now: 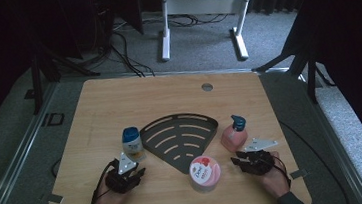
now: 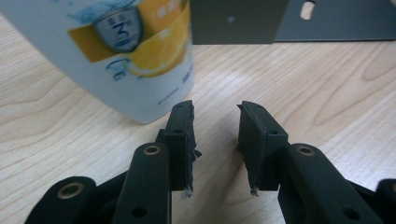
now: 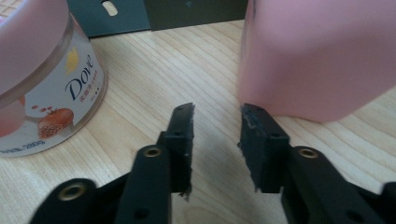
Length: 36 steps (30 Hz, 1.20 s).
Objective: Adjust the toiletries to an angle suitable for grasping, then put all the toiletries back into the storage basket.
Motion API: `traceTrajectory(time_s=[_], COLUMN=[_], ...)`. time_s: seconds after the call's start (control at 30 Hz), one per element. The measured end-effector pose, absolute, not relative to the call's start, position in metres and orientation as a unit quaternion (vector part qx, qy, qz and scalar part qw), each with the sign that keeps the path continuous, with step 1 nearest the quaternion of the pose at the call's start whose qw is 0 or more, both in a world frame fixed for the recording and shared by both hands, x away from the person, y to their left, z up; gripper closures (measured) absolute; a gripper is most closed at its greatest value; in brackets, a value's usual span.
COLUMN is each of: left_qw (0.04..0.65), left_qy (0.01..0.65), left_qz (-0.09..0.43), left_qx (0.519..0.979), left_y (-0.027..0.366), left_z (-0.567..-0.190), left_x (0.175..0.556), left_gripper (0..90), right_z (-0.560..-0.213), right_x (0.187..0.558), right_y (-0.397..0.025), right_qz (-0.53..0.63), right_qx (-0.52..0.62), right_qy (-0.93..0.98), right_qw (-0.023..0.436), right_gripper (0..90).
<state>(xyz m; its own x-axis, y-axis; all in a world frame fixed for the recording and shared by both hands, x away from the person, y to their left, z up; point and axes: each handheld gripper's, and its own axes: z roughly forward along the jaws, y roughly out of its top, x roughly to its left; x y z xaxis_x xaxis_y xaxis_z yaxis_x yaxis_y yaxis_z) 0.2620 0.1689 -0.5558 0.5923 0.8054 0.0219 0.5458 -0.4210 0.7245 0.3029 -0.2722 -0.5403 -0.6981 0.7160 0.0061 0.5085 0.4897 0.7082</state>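
A dark fan-shaped slotted rack [image 1: 180, 138] lies flat in the middle of the wooden table [image 1: 119, 103]. Left of it stands a white bottle with a blue cap [image 1: 132, 142]; its lemon label [image 2: 140, 51] looms just ahead-left of my left gripper [image 2: 215, 116], which is open and empty. Right of the rack stands a pink pump bottle [image 1: 234, 135], whose pink body [image 3: 317, 56] is close ahead-right of my right gripper [image 3: 217, 119], also open and empty. A pink Dove jar [image 1: 205, 173] stands near the front edge, and its label [image 3: 51, 93] shows at the left of the right gripper view.
A round grommet hole [image 1: 207, 87] sits at the table's far edge. Beyond the table are a white desk frame [image 1: 201, 19] and cables on grey carpet. Both hands rest near the table's front edge, left gripper [image 1: 126, 176], right gripper [image 1: 256, 160].
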Motion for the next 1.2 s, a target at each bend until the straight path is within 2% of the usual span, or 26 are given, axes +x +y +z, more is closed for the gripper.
traceTrajectory(time_s=[0.1, 0.67, 0.87, 1.2], left_qw=[0.362, 0.385, 0.393, 0.395], left_qy=[0.402, 0.343, 0.323, 0.299], left_qz=[0.177, 0.14, 0.129, 0.124], left_qx=[0.822, 0.845, 0.851, 0.86], left_y=[0.167, 0.139, 0.129, 0.114], left_z=[-0.552, -0.543, -0.541, -0.539], left_x=[0.259, 0.256, 0.257, 0.26], left_gripper=[62.3, 51.0, 45.8, 42.8], right_z=[-0.54, -0.537, -0.537, -0.538], right_x=[0.3, 0.289, 0.284, 0.279], right_y=[-0.275, -0.268, -0.264, -0.26], right_qz=[0.362, 0.366, 0.37, 0.38], right_qx=[0.367, 0.328, 0.31, 0.289], right_qy=[0.845, 0.86, 0.866, 0.871], right_qw=[0.145, 0.137, 0.134, 0.116], right_gripper=[56.0, 40.8, 37.9, 33.9])
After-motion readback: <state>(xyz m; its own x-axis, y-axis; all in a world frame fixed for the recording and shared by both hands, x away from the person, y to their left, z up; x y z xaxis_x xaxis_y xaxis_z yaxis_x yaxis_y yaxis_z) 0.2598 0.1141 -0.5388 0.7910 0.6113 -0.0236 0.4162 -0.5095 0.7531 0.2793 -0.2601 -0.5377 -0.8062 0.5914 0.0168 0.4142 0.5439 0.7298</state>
